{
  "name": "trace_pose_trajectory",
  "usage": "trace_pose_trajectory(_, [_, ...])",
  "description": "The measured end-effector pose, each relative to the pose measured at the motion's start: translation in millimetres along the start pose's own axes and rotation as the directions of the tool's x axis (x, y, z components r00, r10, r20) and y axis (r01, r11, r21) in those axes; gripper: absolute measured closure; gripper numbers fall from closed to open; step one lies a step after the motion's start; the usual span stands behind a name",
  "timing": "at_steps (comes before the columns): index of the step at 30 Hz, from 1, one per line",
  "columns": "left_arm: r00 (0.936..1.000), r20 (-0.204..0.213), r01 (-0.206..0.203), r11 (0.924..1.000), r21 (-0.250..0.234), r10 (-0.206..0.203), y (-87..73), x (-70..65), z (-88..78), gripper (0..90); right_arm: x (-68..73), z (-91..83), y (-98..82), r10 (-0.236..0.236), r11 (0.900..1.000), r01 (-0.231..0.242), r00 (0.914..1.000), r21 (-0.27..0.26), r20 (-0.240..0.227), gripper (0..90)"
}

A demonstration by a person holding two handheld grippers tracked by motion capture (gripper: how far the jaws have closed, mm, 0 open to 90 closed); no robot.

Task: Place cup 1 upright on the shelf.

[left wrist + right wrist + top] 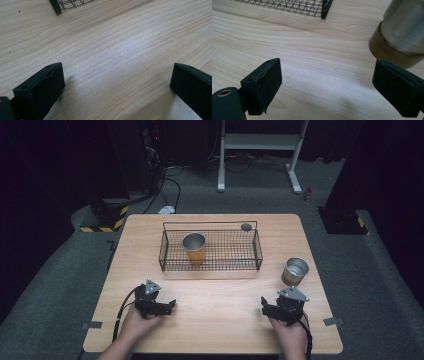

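Resting spread and empty near the wire basket [210, 251]: left tool [167, 306], right tool [267, 307]; one cup [194, 248] inside, second cup [295, 271] waiting outside.

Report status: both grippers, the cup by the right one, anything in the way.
Left gripper open, empty, low over the table. Right gripper open, empty. Steel cup upright beside the wire basket, untouched. Nothing between right gripper and cup.
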State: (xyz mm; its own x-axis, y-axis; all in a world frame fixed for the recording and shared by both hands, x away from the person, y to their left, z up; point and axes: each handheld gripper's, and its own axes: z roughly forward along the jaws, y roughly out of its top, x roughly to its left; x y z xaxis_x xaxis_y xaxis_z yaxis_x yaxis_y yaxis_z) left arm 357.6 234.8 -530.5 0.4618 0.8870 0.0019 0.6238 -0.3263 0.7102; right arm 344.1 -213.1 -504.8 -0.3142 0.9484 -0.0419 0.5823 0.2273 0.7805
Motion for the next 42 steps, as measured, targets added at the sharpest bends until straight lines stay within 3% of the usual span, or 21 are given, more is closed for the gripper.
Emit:
trace_pose_trajectory(15, [1.0000,-0.005,-0.001,1.0000,-0.003,0.001,-0.2,-0.6,-0.2,0.1,-27.8,-8.4,0.1,0.052,0.998,-0.050,0.9976,-0.031,0.046,8.8])
trace_pose_trajectory(18, [1.0000,-0.004,-0.003,1.0000,-0.001,0.003,-0.1,-0.5,-0.3,0.4,-33.3,-8.8,0.9,0.067,0.997,-0.066,0.9971,-0.029,0.037,8.9])
trace_pose_trajectory(21, [1.0000,-0.003,-0.002,1.0000,-0.002,0.002,-0.2,-0.6,-0.2,0.3,-36.9,-8.5,2.3,0.059,0.998,-0.057,0.9968,-0.039,0.053,8.9])
trace_pose_trajectory(42, [1.0000,0.001,0.006,1.0000,-0.005,-0.006,-2.7,-1.5,-2.6,0.9,-63.2,-5.1,12.5,0.115,0.992,-0.105,0.9846,-0.076,0.132,8.8])
